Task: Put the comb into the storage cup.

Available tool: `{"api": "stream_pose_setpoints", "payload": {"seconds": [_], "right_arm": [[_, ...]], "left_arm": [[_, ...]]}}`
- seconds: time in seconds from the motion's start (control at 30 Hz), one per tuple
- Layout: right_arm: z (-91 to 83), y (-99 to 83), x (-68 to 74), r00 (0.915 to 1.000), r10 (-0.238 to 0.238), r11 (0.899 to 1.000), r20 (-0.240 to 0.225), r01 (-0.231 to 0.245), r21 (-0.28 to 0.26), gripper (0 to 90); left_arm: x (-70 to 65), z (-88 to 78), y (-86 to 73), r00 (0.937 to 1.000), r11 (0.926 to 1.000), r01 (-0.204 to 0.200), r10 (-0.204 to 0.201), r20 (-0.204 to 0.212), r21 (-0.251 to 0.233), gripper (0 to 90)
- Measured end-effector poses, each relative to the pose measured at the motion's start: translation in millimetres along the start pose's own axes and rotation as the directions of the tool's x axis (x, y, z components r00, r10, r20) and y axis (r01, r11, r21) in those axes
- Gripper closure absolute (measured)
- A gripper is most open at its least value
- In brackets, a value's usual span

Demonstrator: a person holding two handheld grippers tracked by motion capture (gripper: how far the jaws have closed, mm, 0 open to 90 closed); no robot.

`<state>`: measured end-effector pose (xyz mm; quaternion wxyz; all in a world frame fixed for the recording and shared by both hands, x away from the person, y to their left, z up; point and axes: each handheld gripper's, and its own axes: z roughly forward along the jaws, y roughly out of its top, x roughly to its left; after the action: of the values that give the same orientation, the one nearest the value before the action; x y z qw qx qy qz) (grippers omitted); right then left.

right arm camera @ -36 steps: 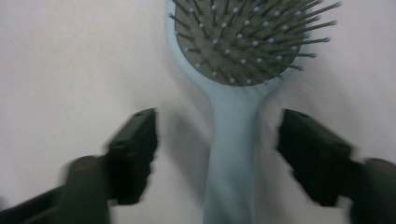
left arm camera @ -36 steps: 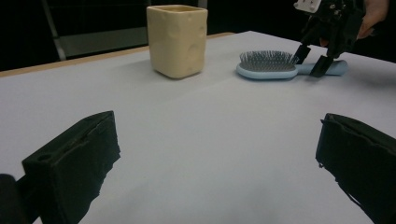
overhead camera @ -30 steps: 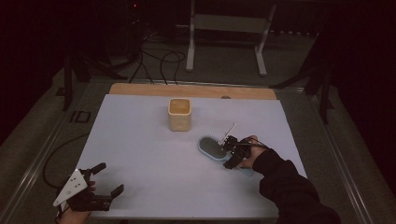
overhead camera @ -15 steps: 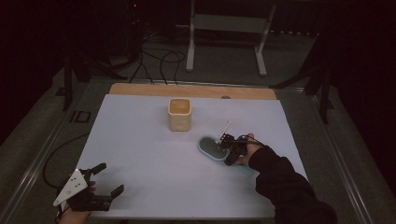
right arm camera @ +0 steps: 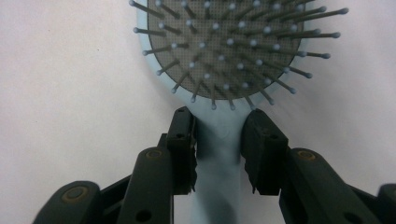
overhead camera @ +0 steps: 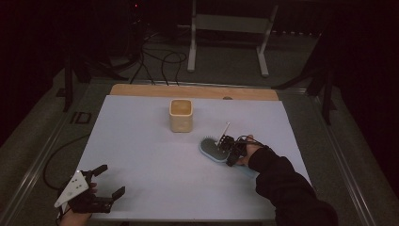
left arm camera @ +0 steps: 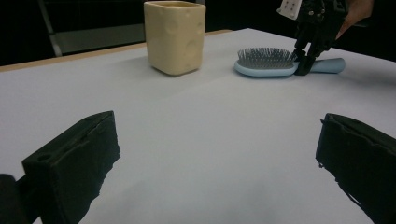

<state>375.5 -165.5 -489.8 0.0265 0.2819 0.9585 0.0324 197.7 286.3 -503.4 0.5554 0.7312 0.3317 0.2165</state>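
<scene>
A light-blue hairbrush [overhead camera: 211,149] lies bristles up on the white table, right of centre. My right gripper [overhead camera: 229,150] points down at its neck, where handle meets head. In the right gripper view its jaws have just been closing, and the pads now press both sides of the blue handle [right arm camera: 218,140], just below the bristled head [right arm camera: 224,46]. The left gripper view shows the brush [left arm camera: 266,63] with the right gripper [left arm camera: 302,65] standing on it. My left gripper [overhead camera: 109,181] rests at the near left corner, open, with bare table between its jaws [left arm camera: 215,149].
A cream cup [overhead camera: 181,115] with dimpled sides [left arm camera: 175,37] stands upright behind the table's middle, left of and behind the brush. A wooden strip [overhead camera: 141,89] runs along the far edge. Cables and a metal stand lie on the floor beyond.
The right hand has edged a little left along the brush to its neck. The left gripper has stayed where it was.
</scene>
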Motion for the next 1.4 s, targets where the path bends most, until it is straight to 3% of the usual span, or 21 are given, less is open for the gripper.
{"api": "stream_pose_setpoints", "payload": {"seconds": [0.5, 0.73, 1.2, 1.4], "right_arm": [[0.6, -2.6, 1.3, 1.0, -0.001, 1.0, -0.003, 0.001, -0.02, 69.5], [0.1, -14.6, 3.3, 1.0, -0.008, 0.994, 0.006, 0.008, -0.109, 69.8], [-3.1, -20.9, 4.6, 0.9998, -0.018, 0.986, -0.003, 0.017, -0.169, 69.9], [-13.2, -21.7, 5.9, 0.9998, -0.021, 0.976, 0.001, 0.021, -0.219, 69.9]], "left_arm": [[0.1, 1.5, -0.9, 0.9999, 1.0, 0.001, -0.001, 0.01, 0.01, 0.0], [1.1, 1.3, -0.9, 0.9999, 0.9999, 0.009, -0.009, 0.012, 0.007, 0.0], [1.0, 1.3, -1.2, 0.9999, 0.9999, 0.006, -0.006, 0.009, 0.011, 0.0], [1.0, 0.7, -1.0, 0.9999, 0.9999, 0.007, -0.007, 0.009, 0.008, 0.0]]}}
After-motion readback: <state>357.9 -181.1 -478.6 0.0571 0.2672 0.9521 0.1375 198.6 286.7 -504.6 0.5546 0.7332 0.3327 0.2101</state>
